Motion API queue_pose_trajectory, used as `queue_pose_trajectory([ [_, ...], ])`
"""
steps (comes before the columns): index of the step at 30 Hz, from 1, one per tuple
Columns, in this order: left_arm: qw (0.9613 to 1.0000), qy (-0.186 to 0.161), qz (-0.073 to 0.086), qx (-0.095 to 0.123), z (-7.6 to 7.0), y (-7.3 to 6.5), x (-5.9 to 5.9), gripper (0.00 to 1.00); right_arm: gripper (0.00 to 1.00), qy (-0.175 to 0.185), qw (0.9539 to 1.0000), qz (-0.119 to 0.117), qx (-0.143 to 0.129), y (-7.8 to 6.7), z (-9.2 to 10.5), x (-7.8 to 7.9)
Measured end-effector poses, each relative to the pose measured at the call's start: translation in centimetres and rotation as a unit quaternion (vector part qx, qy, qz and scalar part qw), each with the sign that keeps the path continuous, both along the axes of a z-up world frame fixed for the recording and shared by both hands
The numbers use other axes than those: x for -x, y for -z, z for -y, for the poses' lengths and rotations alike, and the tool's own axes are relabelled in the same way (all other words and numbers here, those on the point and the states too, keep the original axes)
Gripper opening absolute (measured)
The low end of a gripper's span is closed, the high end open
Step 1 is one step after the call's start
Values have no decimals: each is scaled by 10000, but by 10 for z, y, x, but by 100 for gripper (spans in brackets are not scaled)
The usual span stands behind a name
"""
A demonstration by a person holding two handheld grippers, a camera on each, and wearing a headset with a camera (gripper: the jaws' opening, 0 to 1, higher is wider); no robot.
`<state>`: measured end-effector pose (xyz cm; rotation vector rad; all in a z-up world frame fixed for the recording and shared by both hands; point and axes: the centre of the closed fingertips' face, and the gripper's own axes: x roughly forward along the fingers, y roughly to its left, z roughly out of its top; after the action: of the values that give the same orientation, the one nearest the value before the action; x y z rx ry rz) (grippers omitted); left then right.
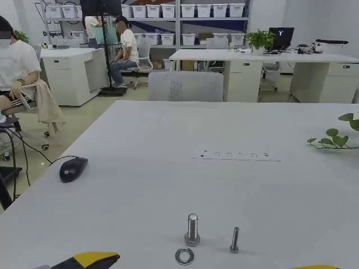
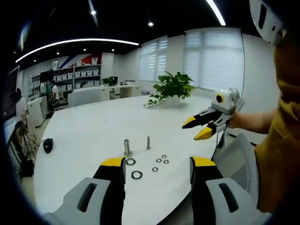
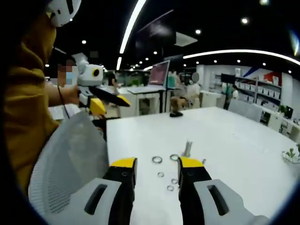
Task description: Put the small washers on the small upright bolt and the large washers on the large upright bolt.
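Observation:
The large upright bolt [image 1: 192, 230] stands near the table's front edge, with the small upright bolt [image 1: 234, 240] to its right. One large washer [image 1: 184, 256] lies flat just before the large bolt. In the left gripper view two large washers [image 2: 131, 161] lie beside the large bolt [image 2: 127, 147], and several small washers [image 2: 159, 160] lie before the small bolt [image 2: 148, 142]. My left gripper [image 2: 158, 165] is open and empty, held off the table's edge. My right gripper [image 3: 157, 164] is also open and empty, facing the large bolt [image 3: 188, 148] and the washers [image 3: 157, 160].
A black mouse [image 1: 73, 168] lies at the table's left. A socket strip [image 1: 235, 154] sits mid-table and a trailing plant [image 1: 335, 139] at the right. A grey mesh chair back [image 3: 70, 154] stands under my grippers. People sit at desks behind.

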<state>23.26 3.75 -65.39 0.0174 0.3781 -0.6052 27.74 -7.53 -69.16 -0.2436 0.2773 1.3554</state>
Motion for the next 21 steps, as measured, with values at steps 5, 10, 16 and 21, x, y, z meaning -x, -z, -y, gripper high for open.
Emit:
queue_pose_trajectory([
  [5,9999,-71,-80,31,-4,4,3,54,36,-76,9999,-47,55,5,-1,3],
  [10,9999,-153,-55,53,-7,4,2,54,36,-60,10000,-5,64,3,2,-3],
  [16,9997,-208,-66,74,-9,5,1,54,36,-13,9999,11,113,6,5,-6],
  [21,9996,-236,-99,100,-9,8,2,55,36,1,9998,-14,219,12,7,-7],
])
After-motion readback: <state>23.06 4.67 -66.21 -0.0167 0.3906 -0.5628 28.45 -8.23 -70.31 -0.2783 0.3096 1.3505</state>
